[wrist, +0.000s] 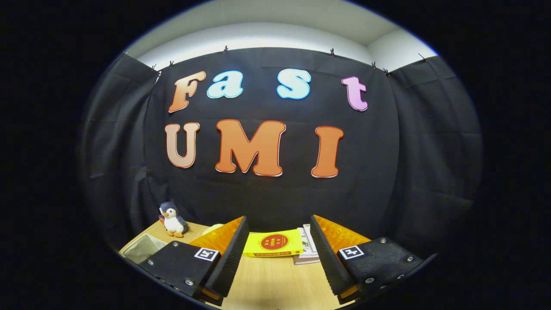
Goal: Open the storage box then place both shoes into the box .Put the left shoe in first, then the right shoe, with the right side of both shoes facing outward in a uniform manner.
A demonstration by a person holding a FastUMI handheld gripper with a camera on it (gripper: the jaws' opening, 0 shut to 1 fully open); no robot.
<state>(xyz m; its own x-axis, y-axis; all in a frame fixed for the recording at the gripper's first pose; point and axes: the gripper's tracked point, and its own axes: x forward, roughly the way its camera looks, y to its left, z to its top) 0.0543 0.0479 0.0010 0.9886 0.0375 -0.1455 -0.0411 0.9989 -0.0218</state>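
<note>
Wooden table [275, 280] — tongs [279, 226] spread wide, gripping nothing — yellow book [273, 243] just beyond, penguin toy [173, 219] left.

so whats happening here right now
Nothing is being handled yet. The hand-held gripper hangs open above a wooden table, its fingers wide apart and empty. Just beyond them a yellow book lies flat beside a stack of booklets. A penguin plush stands off to the side near a light fabric bin.

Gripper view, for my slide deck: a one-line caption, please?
Open gripper held above the wooden table, yellow book beyond its fingers, toy penguin nearby.
</note>
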